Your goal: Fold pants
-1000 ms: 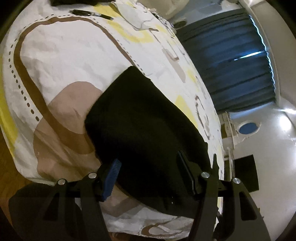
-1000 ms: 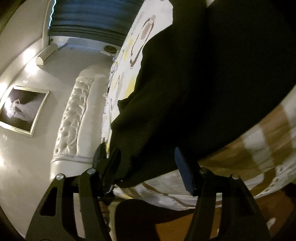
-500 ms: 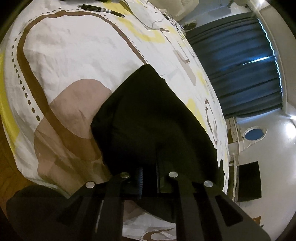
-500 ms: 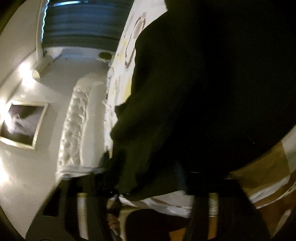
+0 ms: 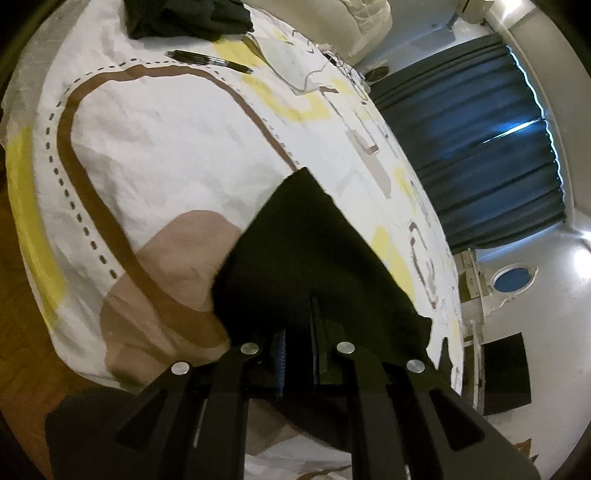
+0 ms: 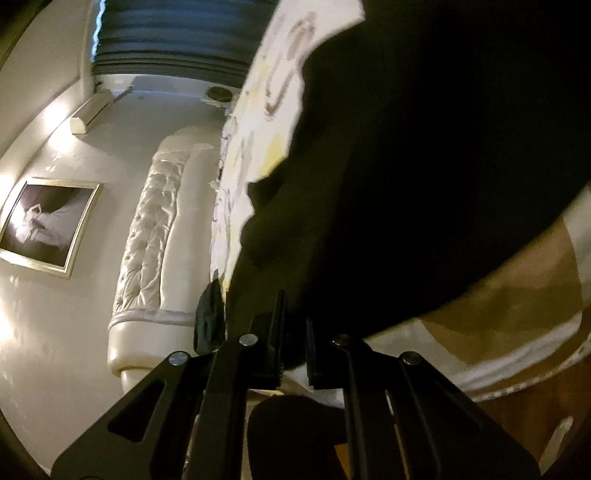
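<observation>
Black pants [image 5: 310, 258] lie on a bed with a white, brown and yellow patterned cover [image 5: 155, 147]. In the left wrist view my left gripper [image 5: 297, 347] is shut on the near edge of the pants, lifting it slightly. In the right wrist view the pants [image 6: 424, 166] fill most of the frame, and my right gripper [image 6: 295, 343] is shut on their near edge at the bed's edge. Both grips hold the same near side of the garment.
A dark pile of clothes [image 5: 184, 18] and a black pen [image 5: 207, 61] lie at the far end of the bed. Blue curtains [image 5: 480, 147] hang at the right. A white tufted headboard [image 6: 155, 236] and framed picture [image 6: 44, 221] stand at the left. Wooden floor [image 5: 22, 295] lies below the bed.
Both grippers were open around the pants' near edge a second ago; both have closed on it. The edge has lifted and bunched slightly.
</observation>
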The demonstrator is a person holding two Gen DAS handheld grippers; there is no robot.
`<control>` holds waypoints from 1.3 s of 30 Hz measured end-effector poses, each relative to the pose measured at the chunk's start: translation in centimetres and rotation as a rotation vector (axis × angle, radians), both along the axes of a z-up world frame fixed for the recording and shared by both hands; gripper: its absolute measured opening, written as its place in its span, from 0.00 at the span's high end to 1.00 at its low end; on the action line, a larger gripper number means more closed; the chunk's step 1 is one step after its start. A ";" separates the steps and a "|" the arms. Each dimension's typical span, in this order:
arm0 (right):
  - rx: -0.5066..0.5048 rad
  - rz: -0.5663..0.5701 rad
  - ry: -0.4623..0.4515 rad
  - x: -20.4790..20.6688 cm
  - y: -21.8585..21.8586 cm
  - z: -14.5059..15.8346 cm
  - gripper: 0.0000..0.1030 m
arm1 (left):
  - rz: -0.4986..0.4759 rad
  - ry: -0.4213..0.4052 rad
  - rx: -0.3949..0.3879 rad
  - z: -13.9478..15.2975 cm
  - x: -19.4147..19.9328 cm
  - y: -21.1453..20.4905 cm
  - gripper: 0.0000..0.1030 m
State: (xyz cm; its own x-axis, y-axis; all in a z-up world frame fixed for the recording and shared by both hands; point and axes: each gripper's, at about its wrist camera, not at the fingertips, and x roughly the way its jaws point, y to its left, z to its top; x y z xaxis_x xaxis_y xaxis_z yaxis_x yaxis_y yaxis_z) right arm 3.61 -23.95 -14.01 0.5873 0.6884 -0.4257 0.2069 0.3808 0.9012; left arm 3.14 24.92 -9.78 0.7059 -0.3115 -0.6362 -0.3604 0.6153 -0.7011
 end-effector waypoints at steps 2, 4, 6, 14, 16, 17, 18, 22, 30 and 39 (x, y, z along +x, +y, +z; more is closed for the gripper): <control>-0.015 0.004 0.020 -0.2 0.1 -0.9 0.92 | 0.002 0.018 -0.011 -0.9 0.5 0.4 0.90; -0.024 -0.003 0.030 -0.4 0.1 -1.7 0.92 | 0.000 0.040 -0.037 -1.7 0.8 0.5 0.90; -0.054 0.005 0.016 -0.2 0.3 -1.5 0.92 | -0.018 0.046 -0.022 -1.7 1.3 0.1 0.90; -0.116 0.035 0.035 -1.2 -1.7 0.1 0.74 | -0.079 0.044 0.069 -0.4 -0.3 0.6 0.79; -0.210 0.040 0.017 -1.8 -3.0 1.8 0.70 | -0.085 0.049 0.122 0.3 -1.0 0.9 0.78; -0.250 0.039 0.003 -1.9 -3.7 2.6 0.70 | -0.077 0.055 0.167 0.8 -1.2 0.9 0.78; -0.298 0.033 -0.022 -1.7 -4.8 3.9 0.70 | -0.072 0.062 0.222 1.4 -1.3 0.9 0.78; -0.445 -0.004 -0.102 2.8 -8.9 8.7 0.63 | -0.100 -0.018 0.346 5.0 -0.4 -0.3 0.56; -0.772 -0.037 -0.048 20.6 -14.6 12.5 0.51 | -0.261 -0.068 0.412 6.4 6.1 -7.0 0.19; -1.080 -0.019 0.212 34.6 -16.2 6.4 0.55 | -0.335 0.065 0.369 2.1 9.3 -9.1 0.19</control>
State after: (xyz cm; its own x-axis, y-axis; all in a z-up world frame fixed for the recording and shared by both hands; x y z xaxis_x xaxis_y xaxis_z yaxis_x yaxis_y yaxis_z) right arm 38.16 -40.12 -7.64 0.4376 -0.1158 -0.8917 0.3322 0.9423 0.0406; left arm 12.46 15.79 -7.67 0.5606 -0.2600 -0.7862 -0.1362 0.9076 -0.3972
